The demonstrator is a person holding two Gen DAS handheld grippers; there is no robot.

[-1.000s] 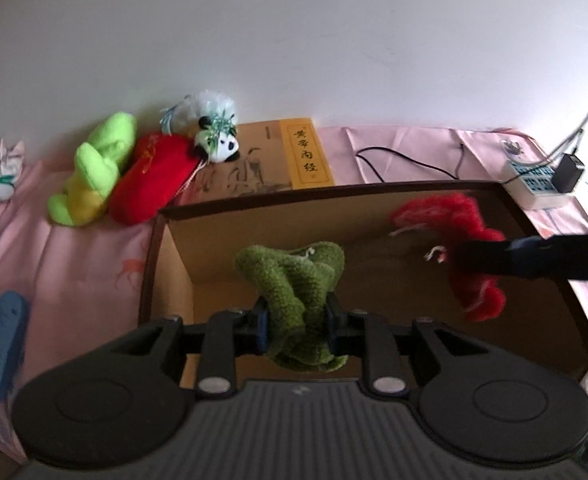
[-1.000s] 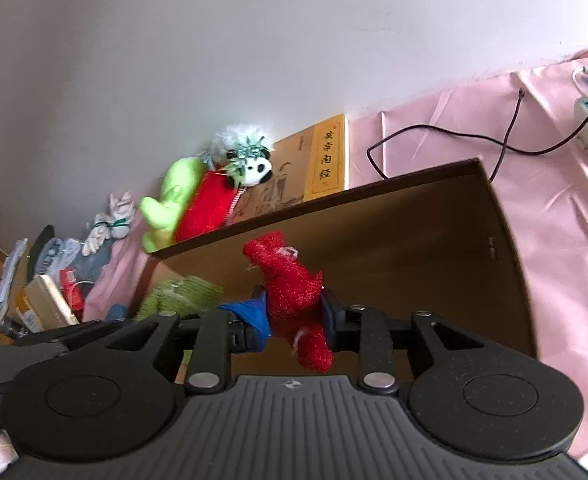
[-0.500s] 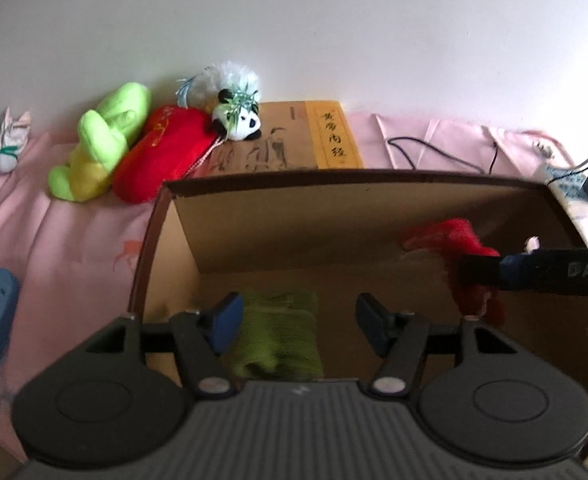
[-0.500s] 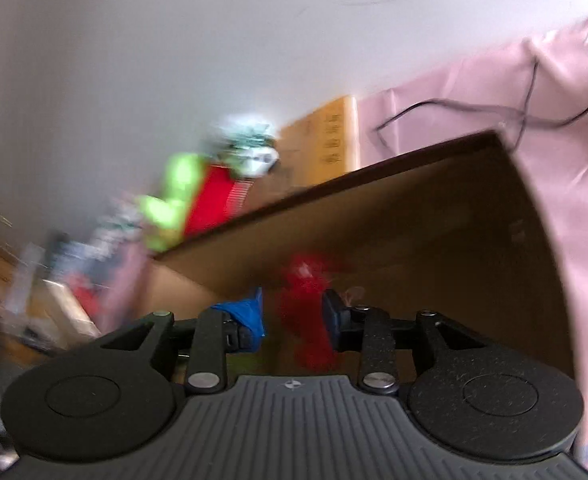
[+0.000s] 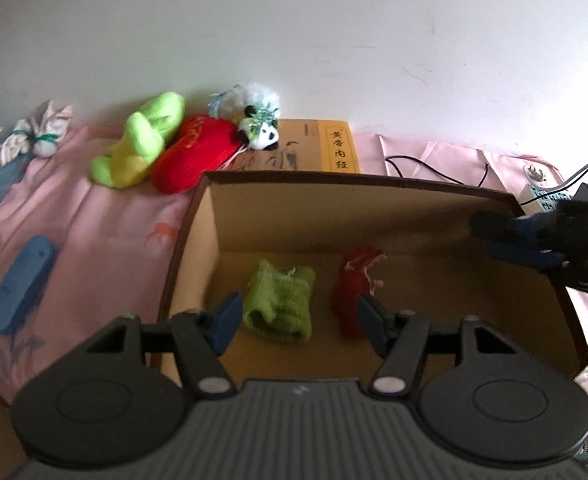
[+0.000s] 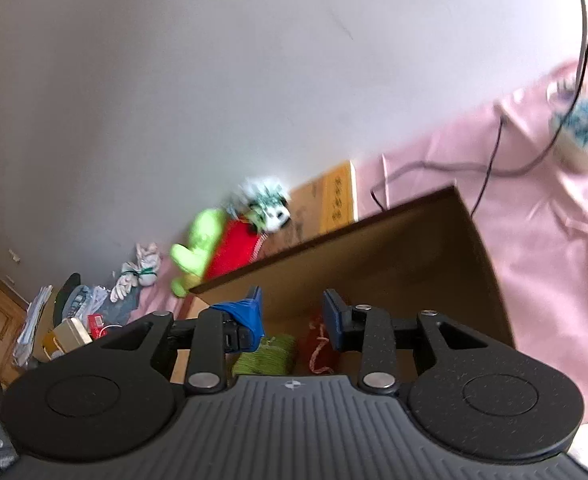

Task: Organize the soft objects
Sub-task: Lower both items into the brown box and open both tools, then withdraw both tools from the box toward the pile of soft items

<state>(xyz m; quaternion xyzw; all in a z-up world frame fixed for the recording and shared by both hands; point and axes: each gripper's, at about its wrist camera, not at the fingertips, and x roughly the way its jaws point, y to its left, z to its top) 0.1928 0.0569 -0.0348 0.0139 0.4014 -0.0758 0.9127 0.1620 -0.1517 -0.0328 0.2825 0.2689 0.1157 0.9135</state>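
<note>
A green knit piece [image 5: 279, 304] and a red knit piece [image 5: 354, 288] lie side by side on the floor of an open cardboard box [image 5: 334, 208]. My left gripper [image 5: 298, 314] hangs above the box's near side, open, with the green piece lying loose below its gap. My right gripper [image 6: 293, 306] is open too, with nothing between its blue pads. From the right wrist, the green piece [image 6: 267, 354] and red piece [image 6: 318, 344] show low in the box [image 6: 394, 248]. The right gripper [image 5: 514, 236] enters the left wrist view over the box's right wall.
On the pink cloth behind the box's left corner lie a lime plush [image 5: 141, 144], a red pouch [image 5: 195, 152], a small panda [image 5: 259, 130] and a yellow book [image 5: 318, 148]. A blue case [image 5: 21, 280] lies left. A power strip [image 5: 542, 196] and a black cable [image 5: 434, 168] lie at the right.
My left gripper opened and the green piece dropped to the box floor. My right gripper let go of the red piece, which now lies beside it. Both grippers drew back and up.
</note>
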